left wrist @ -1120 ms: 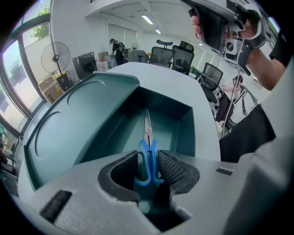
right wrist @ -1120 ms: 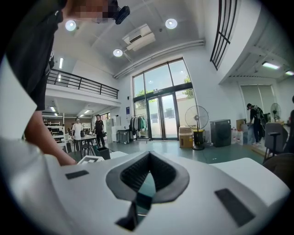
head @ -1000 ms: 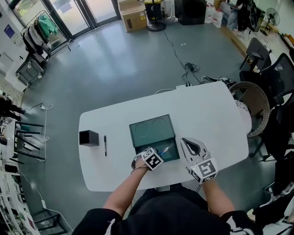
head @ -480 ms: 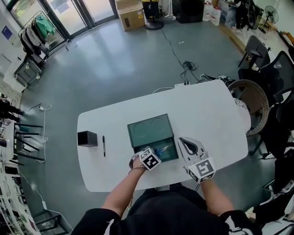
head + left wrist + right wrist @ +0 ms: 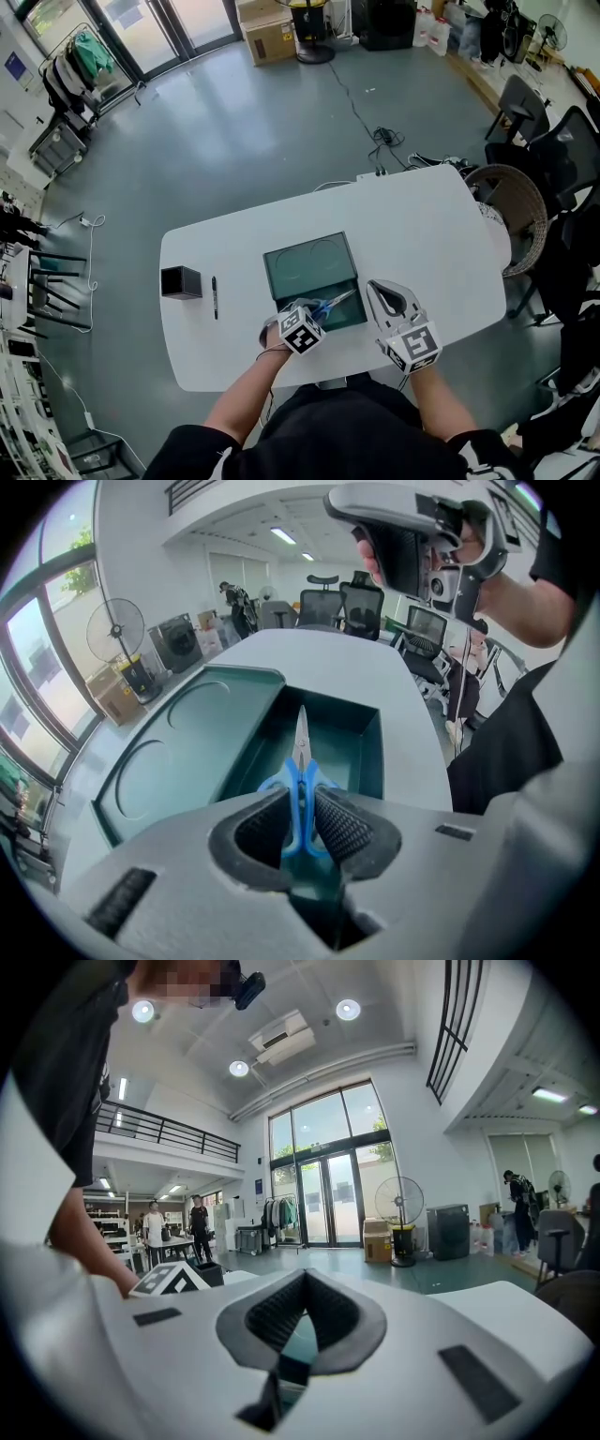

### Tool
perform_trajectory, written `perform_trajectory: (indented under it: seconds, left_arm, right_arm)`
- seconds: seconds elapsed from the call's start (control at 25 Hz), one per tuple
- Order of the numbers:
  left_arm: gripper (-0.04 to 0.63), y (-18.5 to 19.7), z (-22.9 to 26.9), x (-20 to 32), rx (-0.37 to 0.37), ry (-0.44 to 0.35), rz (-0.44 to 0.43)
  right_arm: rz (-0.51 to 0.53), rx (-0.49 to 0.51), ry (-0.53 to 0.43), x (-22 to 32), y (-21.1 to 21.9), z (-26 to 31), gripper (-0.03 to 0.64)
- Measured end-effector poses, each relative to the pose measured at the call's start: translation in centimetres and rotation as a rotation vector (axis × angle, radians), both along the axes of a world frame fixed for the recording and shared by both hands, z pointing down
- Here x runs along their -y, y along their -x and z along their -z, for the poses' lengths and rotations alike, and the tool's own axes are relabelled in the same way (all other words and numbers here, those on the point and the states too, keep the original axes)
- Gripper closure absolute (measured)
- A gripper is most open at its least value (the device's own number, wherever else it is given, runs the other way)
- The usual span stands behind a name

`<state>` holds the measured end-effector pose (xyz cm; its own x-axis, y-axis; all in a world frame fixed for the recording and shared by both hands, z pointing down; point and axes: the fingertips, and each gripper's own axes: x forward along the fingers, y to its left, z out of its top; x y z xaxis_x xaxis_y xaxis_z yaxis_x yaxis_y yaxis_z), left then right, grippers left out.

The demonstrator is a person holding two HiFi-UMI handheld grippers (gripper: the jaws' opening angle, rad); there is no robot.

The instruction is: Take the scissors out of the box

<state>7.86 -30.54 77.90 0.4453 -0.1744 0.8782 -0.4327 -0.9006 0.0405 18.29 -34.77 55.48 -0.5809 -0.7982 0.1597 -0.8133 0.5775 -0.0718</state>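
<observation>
A dark green box [image 5: 345, 317] lies open on the white table [image 5: 422, 225], its lid [image 5: 307, 262] folded back on the far side. My left gripper [image 5: 315, 313] hangs over the box's near end. Its jaws have just been closing, and the pads now press on the blue handles of the scissors [image 5: 300, 778]. The scissors [image 5: 332, 302] are lifted above the box floor [image 5: 361, 733], blade pointing away from me. My right gripper [image 5: 378, 289] rests beside the box's right edge, shut and empty; in the left gripper view the right gripper [image 5: 412, 536] is at the top.
A black cube-shaped holder [image 5: 180, 281] and a black pen [image 5: 214, 296] lie at the table's left. A wicker chair [image 5: 517, 217] and dark office chairs [image 5: 562, 150] stand past the right end. Cables [image 5: 386, 139] trail on the grey floor.
The left gripper closed on the scissors in the box and drew back toward me and upward. The scissors now hang above the box floor. The right gripper kept still.
</observation>
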Motion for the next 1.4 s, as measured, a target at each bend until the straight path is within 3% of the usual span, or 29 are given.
perform_trajectory:
  seconds: [0.36, 0.76, 1.0, 1.4]
  left_arm:
    - [0.499, 1.0, 7.3, 1.7, -0.145, -0.228, 0.066]
    - [0.497, 4.3, 16.4, 4.5, -0.37, -0.526, 0.243]
    - [0.499, 6.3, 21.9, 4.8, -0.613, -0.58, 0.405]
    - [0.497, 8.2, 25.5, 2.4, -0.777, -0.73, 0.469]
  right_arm:
    - [-0.011, -0.004, -0.027, 0.2, 0.6, 1.0, 0.612]
    - [-0.008, -0.007, -0.067, 0.5, 2.4, 2.9, 0.611]
    - [-0.002, -0.015, -0.083, 0.5, 3.4, 3.7, 0.611]
    - [0.012, -0.011, -0.106, -0.1, 4.7, 4.2, 0.611]
